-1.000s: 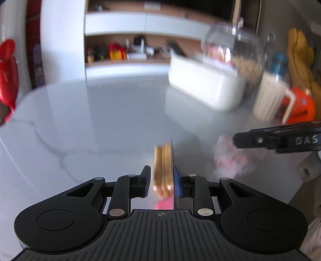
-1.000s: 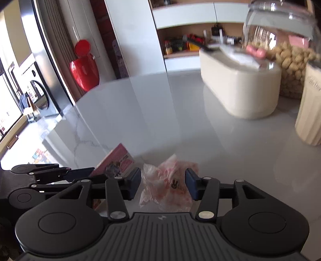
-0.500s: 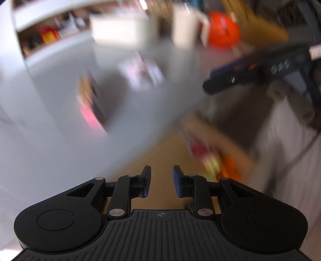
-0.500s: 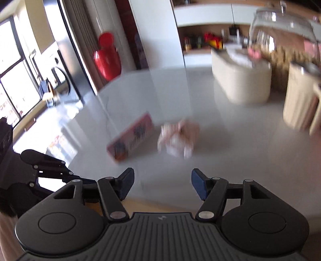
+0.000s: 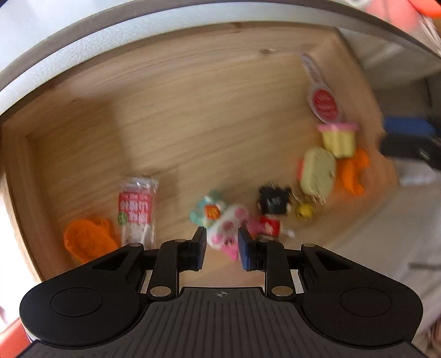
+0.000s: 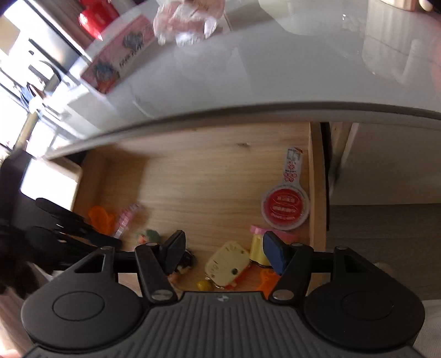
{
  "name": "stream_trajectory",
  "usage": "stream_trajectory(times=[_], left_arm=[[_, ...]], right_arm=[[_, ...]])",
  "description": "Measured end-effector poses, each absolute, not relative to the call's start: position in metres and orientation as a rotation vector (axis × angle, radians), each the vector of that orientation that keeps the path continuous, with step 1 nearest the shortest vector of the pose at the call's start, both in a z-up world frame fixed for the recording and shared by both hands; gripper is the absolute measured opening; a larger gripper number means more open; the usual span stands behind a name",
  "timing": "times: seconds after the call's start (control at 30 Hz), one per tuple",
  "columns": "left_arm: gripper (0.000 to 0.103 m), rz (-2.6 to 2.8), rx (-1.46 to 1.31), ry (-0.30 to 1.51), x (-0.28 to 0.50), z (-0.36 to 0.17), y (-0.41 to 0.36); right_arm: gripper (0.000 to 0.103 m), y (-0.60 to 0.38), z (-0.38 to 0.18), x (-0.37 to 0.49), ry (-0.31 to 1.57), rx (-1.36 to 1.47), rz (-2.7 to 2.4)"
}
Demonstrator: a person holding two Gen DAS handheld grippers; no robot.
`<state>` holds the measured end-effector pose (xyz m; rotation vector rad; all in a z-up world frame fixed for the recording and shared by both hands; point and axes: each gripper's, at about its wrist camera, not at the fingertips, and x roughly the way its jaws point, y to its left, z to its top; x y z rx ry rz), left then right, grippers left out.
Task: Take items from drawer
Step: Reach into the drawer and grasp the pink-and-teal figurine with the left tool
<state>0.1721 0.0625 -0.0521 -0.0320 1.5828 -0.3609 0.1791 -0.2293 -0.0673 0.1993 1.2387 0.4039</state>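
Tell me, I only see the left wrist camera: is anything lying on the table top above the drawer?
Observer: Yes, a pink box lies on the white table top.
Operator: Anything else up there?
Observer: A crumpled pink bag sits just beyond the box.
Operator: What are the right tongs doing?
Observer: The right tongs are open and empty over the drawer, with a pale yellow toy below their gap.

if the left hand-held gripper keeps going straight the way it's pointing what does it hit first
Most likely the pink-and-white paw-print toy in the drawer, which sits in line with the open left hand-held gripper; blur makes depth uncertain.
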Motion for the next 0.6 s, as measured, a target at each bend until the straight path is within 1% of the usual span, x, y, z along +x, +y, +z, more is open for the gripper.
stream_trajectory(times=[0.23,0.33,0.37,0.4,0.43,0.47,0.5,0.6], left_arm=[[0.031,-0.32,-0.02,1.618,0.19,-0.069,0.048],[0.035,-0.317,-0.005,1.636,0.197,-0.074,0.04],[0.043,-0.321,-0.012,1.643,0.199,-0.075,0.039],[0.059,-0.331,-0.025,1.656,0.199,-0.077,0.038],[0.065,-0.346,-0.051,1.673,0.199,-0.079,0.039],[0.077,-0.355,-0.086,1.693,0.199,-0.083,0.039],[0.081,-0.357,-0.113,1.709,0.197,-0.086,0.041],[0.081,-0.329,-0.129,1.727,0.198,-0.09,0.045]], right_arm=[[0.063,-0.235,-0.07,0.182,1.252,0.234,0.397],[0.063,-0.236,-0.068,0.181,1.244,0.237,0.402],[0.063,-0.235,-0.069,0.181,1.243,0.234,0.402],[0.063,-0.235,-0.069,0.181,1.242,0.231,0.401],[0.063,-0.234,-0.068,0.181,1.24,0.228,0.404],[0.063,-0.234,-0.068,0.181,1.238,0.224,0.406],[0.063,-0.234,-0.067,0.18,1.235,0.22,0.407],[0.064,-0.235,-0.067,0.181,1.232,0.216,0.404]])
